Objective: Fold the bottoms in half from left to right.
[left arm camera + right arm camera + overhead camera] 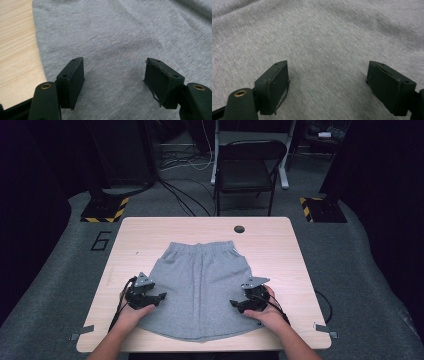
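Note:
A pair of grey shorts (pixel 200 285) lies flat on the wooden table (pixel 280 245), waistband toward the far side. My left gripper (pixel 159 298) rests over the shorts' left leg near its side edge, jaws open and pointing inward. In the left gripper view the grey cloth (pixel 117 42) spreads under the open left gripper (pixel 114 75), with bare table at the left. My right gripper (pixel 234 304) sits over the right leg, jaws open and pointing inward. The right gripper view shows the open right gripper (pixel 328 82) just above smooth grey fabric (pixel 324 37), nothing between the jaws.
A small round hole (pixel 239 229) marks the table near its far edge. Behind the table stands a dark folding chair (pixel 247 167), with cables on the floor. Yellow-black striped stand bases (pixel 104 211) flank the far corners. Bare wood borders the shorts on every side.

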A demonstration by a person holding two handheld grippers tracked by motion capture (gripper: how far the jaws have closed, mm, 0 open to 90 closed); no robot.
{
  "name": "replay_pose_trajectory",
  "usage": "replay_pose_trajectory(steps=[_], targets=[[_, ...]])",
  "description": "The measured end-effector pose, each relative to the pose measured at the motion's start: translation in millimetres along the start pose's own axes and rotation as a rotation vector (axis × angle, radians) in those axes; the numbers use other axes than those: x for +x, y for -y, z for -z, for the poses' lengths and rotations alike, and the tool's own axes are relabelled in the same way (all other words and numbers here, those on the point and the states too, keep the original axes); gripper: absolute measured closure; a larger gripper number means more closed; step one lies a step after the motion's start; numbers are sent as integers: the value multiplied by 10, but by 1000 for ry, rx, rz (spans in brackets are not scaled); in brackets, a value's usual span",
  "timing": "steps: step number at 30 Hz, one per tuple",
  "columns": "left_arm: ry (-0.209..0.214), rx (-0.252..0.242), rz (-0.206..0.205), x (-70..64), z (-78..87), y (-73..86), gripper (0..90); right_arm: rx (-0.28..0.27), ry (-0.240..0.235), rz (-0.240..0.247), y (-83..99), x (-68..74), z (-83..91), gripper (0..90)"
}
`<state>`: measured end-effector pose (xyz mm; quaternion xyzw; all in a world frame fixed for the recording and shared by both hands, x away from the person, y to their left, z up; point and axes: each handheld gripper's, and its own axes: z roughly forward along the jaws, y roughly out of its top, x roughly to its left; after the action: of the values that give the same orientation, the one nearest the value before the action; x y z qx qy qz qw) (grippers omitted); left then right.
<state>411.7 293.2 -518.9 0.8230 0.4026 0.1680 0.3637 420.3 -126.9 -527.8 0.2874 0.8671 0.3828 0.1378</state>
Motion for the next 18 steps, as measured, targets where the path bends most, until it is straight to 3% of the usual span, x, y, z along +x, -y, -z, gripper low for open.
replay_pose_trajectory(steps=[6,11,13,18], targets=[[1,-6,16,33,35,1,344,0,0,0,0,0,0,173],[-10,-38,44,49,88,-6,356,0,0,0,0,0,0,173],[-6,-25,37,63,110,-11,360,2,-1,0,-1,-1,1,173],[-19,-32,65,81,144,-5,366,0,-1,-5,1,3,0,173]])
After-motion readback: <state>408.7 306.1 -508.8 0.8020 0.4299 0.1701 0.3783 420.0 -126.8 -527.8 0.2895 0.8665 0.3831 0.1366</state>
